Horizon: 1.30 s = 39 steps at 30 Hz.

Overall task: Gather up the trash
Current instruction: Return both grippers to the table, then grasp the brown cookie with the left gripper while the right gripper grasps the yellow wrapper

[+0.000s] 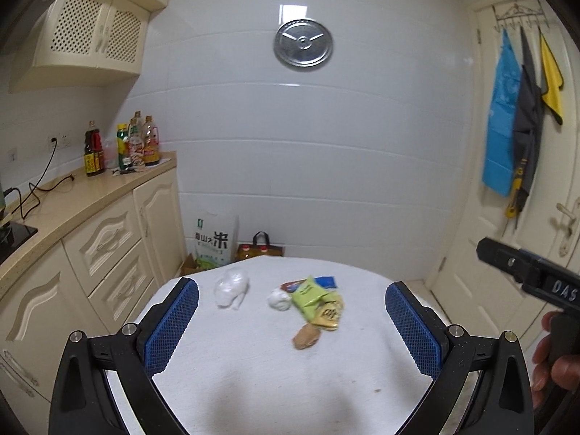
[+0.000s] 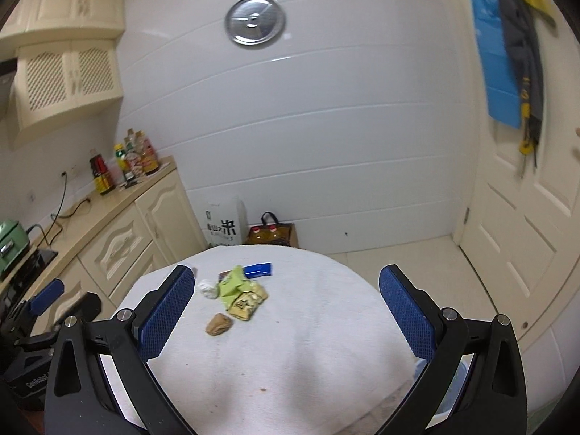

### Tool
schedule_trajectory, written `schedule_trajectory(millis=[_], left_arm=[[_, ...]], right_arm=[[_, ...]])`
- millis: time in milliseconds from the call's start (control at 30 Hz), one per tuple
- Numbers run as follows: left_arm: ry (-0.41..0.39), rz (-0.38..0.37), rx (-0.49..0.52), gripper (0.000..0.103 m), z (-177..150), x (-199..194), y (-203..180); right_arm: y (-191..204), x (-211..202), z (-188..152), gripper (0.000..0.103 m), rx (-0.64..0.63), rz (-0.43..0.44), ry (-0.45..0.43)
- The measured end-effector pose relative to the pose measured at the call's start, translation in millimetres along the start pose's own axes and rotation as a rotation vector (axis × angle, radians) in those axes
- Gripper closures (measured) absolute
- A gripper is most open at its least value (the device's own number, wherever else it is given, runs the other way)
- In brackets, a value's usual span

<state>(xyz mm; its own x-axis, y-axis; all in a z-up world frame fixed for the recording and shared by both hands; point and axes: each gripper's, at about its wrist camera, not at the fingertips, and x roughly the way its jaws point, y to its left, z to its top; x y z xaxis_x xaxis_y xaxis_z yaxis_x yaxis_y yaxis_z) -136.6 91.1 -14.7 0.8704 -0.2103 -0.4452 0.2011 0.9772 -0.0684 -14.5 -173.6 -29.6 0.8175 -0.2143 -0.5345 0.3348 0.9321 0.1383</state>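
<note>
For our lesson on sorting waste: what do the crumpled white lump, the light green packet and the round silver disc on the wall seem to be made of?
Crumpled white lump: probably thin translucent plastic film, glossy with soft creases; it could be tissue.
Light green packet: printed plastic or foil wrapper, slightly shiny and wrinkled.
Round silver disc: likely thin metal with a brushed, reflective face and ribbed rim.

White tablecloth; green wrapper, yellow-brown packet, blue packet, tan lump, white wads. Blue mesh-patterned pads on black grippers. Cream cabinets w/ lattice doors.
</note>
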Motion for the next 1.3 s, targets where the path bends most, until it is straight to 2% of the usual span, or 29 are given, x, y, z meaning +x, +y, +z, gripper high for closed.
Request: schedule_trajectory(millis=[167, 333, 533, 733, 767, 833, 900, 933, 967, 1000, 1067, 1100, 1200, 1300], left_arm=[[0.058, -0.003, 0.002, 0.001, -8, 21, 4], [0.153, -0.026, 0.010, 0.001, -19, 58, -5], [0.272, -0.042, 0.052, 0.001, -18, 134, -31], [0.386, -0.057, 0.086, 0.005, -12, 225, -37], [0.398, -0.060, 0.088, 0.007, -13, 240, -38], [0.426, -0.078, 0.089, 0.017, -13, 267, -44], [0.462, -0.089, 0.093, 0.038, -15, 287, -47], [0.482, -0.098, 0.092, 0.040, -16, 296, -50], [0.471, -0.099, 0.093, 0.042, -14, 298, -52], [0.469, -0.108, 0.087, 0.051, -12, 302, -52], [0.465, -0.130, 0.068, 0.060, -9, 310, -54], [0.463, -0.130, 0.060, 0.072, -7, 316, -54], [0.465, -0.133, 0.030, 0.073, -1, 328, -53], [0.462, -0.112, 0.002, 0.073, 4, 337, -51]], right_arm=[[15, 14, -4, 0.000, -0.046, -0.005, 0.016], [13, 44, -12, 0.000, -0.057, -0.022, 0.085], [1, 89, -25, 0.000, -0.042, -0.035, 0.178], [-9, 131, -36, 0.000, -0.023, -0.039, 0.260], [-10, 138, -38, 0.000, -0.023, -0.038, 0.273], [-10, 152, -42, 0.000, -0.023, -0.034, 0.299], [-10, 163, -46, 0.000, -0.019, -0.027, 0.319], [-8, 170, -47, 0.000, -0.019, -0.023, 0.330], [-7, 176, -49, 0.000, -0.020, -0.019, 0.341], [-5, 183, -51, 0.000, -0.022, -0.013, 0.356], [-1, 194, -55, 0.000, -0.019, 0.000, 0.378], [3, 200, -57, 0.000, -0.015, 0.011, 0.390], [17, 218, -62, 0.001, -0.026, 0.042, 0.416], [29, 235, -67, 0.012, -0.036, 0.041, 0.442]])
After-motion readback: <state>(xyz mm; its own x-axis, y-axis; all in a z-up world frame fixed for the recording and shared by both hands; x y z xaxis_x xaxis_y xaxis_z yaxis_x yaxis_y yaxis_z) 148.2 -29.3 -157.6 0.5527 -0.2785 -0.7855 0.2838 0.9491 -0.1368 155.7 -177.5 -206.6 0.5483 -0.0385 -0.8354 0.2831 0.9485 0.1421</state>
